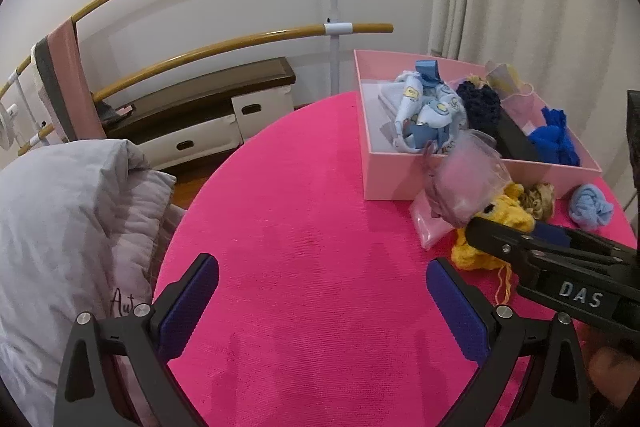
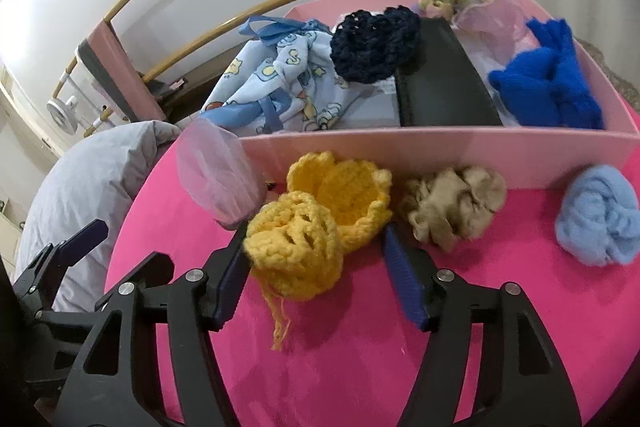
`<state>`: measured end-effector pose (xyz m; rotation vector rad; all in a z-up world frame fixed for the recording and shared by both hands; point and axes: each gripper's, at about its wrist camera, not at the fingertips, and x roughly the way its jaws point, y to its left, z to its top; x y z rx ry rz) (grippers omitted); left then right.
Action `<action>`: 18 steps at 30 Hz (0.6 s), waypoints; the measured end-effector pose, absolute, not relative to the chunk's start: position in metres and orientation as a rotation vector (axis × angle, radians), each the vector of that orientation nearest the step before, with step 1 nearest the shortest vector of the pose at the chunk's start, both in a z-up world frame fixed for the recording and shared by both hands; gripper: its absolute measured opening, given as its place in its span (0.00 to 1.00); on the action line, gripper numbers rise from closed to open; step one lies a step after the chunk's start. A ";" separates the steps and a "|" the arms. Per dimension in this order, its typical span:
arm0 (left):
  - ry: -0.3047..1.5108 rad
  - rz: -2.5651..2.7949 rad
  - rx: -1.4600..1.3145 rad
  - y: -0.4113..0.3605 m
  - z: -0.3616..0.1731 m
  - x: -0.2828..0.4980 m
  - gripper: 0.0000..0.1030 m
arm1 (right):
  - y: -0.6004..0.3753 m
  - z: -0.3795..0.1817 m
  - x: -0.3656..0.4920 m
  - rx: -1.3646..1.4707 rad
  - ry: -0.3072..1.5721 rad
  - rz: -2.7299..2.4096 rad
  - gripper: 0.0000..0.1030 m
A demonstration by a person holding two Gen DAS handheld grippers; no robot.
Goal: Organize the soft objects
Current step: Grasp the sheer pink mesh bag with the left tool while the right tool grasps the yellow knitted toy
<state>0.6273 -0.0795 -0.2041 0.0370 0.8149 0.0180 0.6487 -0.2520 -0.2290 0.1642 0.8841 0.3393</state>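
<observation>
A round table covered in a bright pink cloth (image 1: 312, 227) is seen in both wrist views, with a pink box (image 2: 440, 147) standing near its far right edge. The left gripper (image 1: 322, 291) is held low over the near part of the cloth with its blue-padded fingers spread wide apart and nothing between them. The right gripper (image 2: 316, 251) is positioned just in front of the box's near wall, its fingers parted around a yellow crocheted piece (image 2: 296, 243); the left pad appears to touch the yarn, while the right pad stands clear of it, so no grip is made. A loose yarn tail hangs from the piece toward the near edge. Just beside it on the left a translucent pink organza pouch (image 2: 216, 175) is found, leaning against the box wall. A beige scrunchie (image 2: 452, 203) lies against the same wall to the right, and a light blue wool ball (image 2: 600, 215) rests further right, near the table's right edge. Inside the box are contained a printed blue drawstring bag (image 2: 276, 87), a navy crocheted piece (image 2: 376, 43), a black pouch (image 2: 440, 87) and a royal blue wool bundle (image 2: 548, 83). A grey quilted jacket (image 1: 68, 227) is draped beyond the table's left edge.
</observation>
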 end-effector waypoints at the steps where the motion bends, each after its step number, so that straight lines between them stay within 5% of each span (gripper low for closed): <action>1: 0.815 0.013 0.038 -0.080 -0.204 0.628 1.00 | -0.251 -0.228 0.649 0.149 0.884 0.337 0.47; 4: 0.815 0.003 0.038 -0.083 -0.204 0.629 1.00 | -0.256 -0.226 0.644 0.142 0.877 0.339 0.22; 18: 0.803 -0.068 0.086 -0.119 -0.215 0.663 1.00 | -0.292 -0.219 0.612 0.114 0.866 0.227 0.21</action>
